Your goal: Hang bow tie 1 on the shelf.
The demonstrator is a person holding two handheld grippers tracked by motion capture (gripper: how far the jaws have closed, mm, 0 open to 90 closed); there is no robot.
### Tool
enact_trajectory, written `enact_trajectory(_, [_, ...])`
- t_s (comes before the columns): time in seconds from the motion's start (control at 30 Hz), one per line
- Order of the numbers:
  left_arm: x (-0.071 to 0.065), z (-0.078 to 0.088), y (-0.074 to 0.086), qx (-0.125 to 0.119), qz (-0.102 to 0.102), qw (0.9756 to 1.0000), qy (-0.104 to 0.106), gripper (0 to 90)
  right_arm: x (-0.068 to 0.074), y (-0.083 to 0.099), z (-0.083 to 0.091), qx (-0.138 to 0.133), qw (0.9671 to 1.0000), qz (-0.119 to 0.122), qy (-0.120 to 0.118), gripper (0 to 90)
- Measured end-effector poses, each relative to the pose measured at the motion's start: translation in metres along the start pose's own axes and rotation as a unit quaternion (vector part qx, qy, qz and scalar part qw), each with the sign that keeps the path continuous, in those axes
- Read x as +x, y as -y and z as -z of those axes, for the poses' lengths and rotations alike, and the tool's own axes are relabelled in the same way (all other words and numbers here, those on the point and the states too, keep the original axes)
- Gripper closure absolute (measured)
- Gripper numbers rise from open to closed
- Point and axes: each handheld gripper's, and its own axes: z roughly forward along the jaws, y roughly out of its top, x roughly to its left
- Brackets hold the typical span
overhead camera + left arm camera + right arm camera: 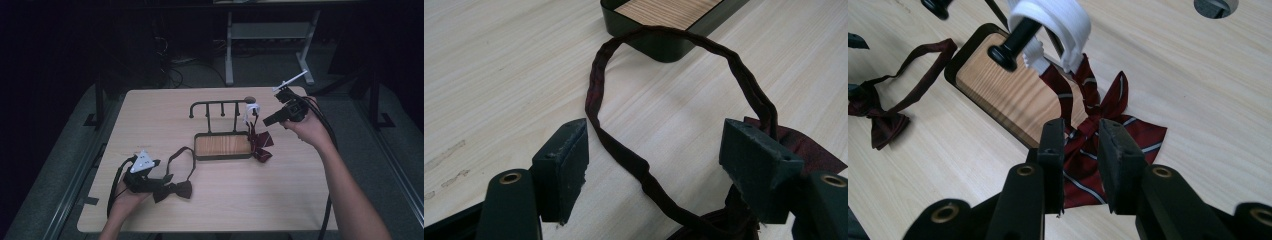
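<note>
The dark bow tie (172,190) lies flat on the worktop (150,115) near my left side, its knot and wings toward me and its thin neck strap (624,150) looping away until the far end of the loop touches the front rim of the wooden-bottomed rack tray (222,156). My left hand-held gripper (651,165) sits low over it with the jaws spread wide, one on each side of the strap, touching nothing yet. I judge the step in hand to be picking this tie up so that its loop can go over one of the rack's pegs (222,107).

To do it well I would close on the strap just above the knot, not on the wings, so the loop hangs open below the jaws and does not collapse. Lifting straight up first should clear the tray's rim before I carry it toward a free peg.

The striped red bow tie (1098,130) already hangs by its white band (1053,20) from the peg at the right end, its wings resting partly on the tray's edge and partly on the worktop. My right hand-held gripper (1082,165) hangs just above it, jaws nearly together but with a gap, gripping nothing. I would keep it clear of the left one's path.
</note>
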Motion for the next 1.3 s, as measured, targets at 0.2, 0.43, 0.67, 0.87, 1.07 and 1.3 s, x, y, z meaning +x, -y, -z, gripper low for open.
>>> enact_trajectory(0.2, [0.000,0.000,0.000,0.001,0.000,1.0000,0.000,28.4,-0.002,0.007,0.000,-0.002,1.0000,-0.001,-0.005,71.0])
enact_trajectory(0.43, [0.000,-0.001,0.000,0.001,0.001,1.0000,0.001,28.4,-0.003,0.015,-0.002,-0.003,1.0000,-0.003,-0.006,69.3])
enact_trajectory(0.67, [0.002,-0.002,-0.001,0.001,0.001,1.0000,0.003,28.4,-0.006,0.023,-0.003,0.001,0.9999,-0.006,-0.010,67.6])
enact_trajectory(0.87, [0.002,-0.004,-0.001,0.001,-0.001,1.0000,0.007,28.4,-0.008,0.033,-0.003,0.000,0.9999,-0.010,-0.011,65.6])
enact_trajectory(1.07, [0.002,-0.003,-0.001,0.002,-0.001,1.0000,0.005,28.4,-0.010,0.044,-0.007,0.001,0.9999,-0.010,-0.013,61.2])
enact_trajectory(1.3, [0.002,-0.004,-0.001,0.001,0.001,1.0000,0.003,28.3,-0.012,0.063,-0.014,0.003,0.9997,-0.009,-0.021,56.6])
